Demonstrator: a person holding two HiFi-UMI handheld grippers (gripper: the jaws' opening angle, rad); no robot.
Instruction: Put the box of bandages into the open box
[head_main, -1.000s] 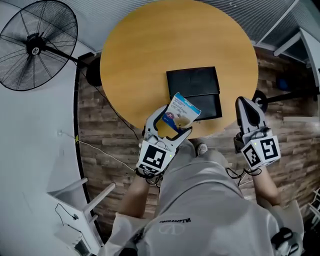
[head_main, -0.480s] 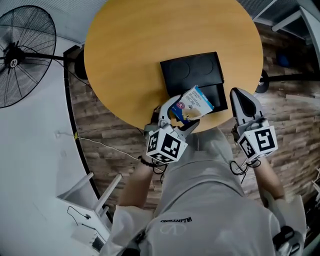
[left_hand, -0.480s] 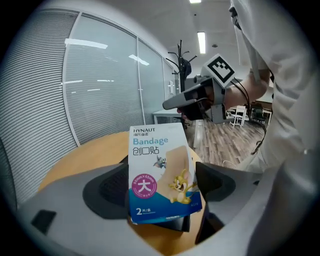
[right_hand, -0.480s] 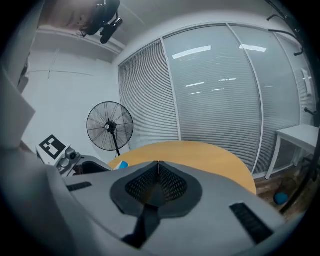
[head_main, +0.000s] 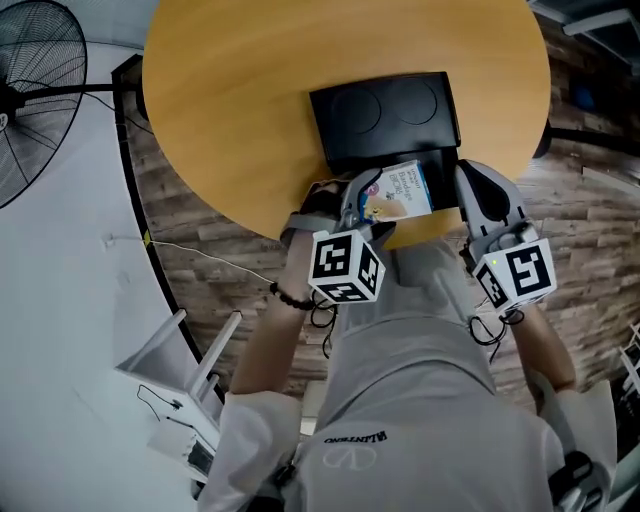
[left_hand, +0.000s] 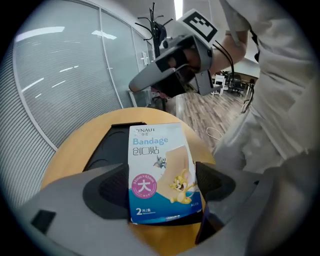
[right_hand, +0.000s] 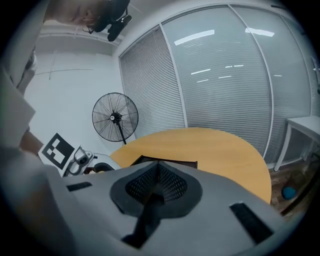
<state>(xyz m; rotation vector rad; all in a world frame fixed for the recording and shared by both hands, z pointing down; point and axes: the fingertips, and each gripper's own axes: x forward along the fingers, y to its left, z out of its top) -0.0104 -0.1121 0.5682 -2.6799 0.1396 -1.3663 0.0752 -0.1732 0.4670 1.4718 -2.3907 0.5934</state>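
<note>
The box of bandages (head_main: 400, 189), white and blue with cartoon print, is clamped between the jaws of my left gripper (head_main: 368, 200). It hangs over the near part of the open black box (head_main: 385, 115), which lies on the round wooden table (head_main: 230, 110). In the left gripper view the bandage box (left_hand: 160, 170) stands upright between the pads of the left gripper (left_hand: 162, 186), with the black box (left_hand: 112, 145) behind it. My right gripper (head_main: 472, 180) is shut and empty, just right of the black box's near corner; its closed jaws (right_hand: 157, 182) point across the table.
A standing fan (head_main: 25, 60) is off the table's far left, also in the right gripper view as the fan (right_hand: 115, 117). White furniture (head_main: 170, 370) stands on the floor at the left. The table edge (head_main: 250, 225) runs right in front of my body.
My left gripper has carried the bandage box forward and to the right, from the table's near edge to over the black box. The right gripper has closed in beside the black box.
</note>
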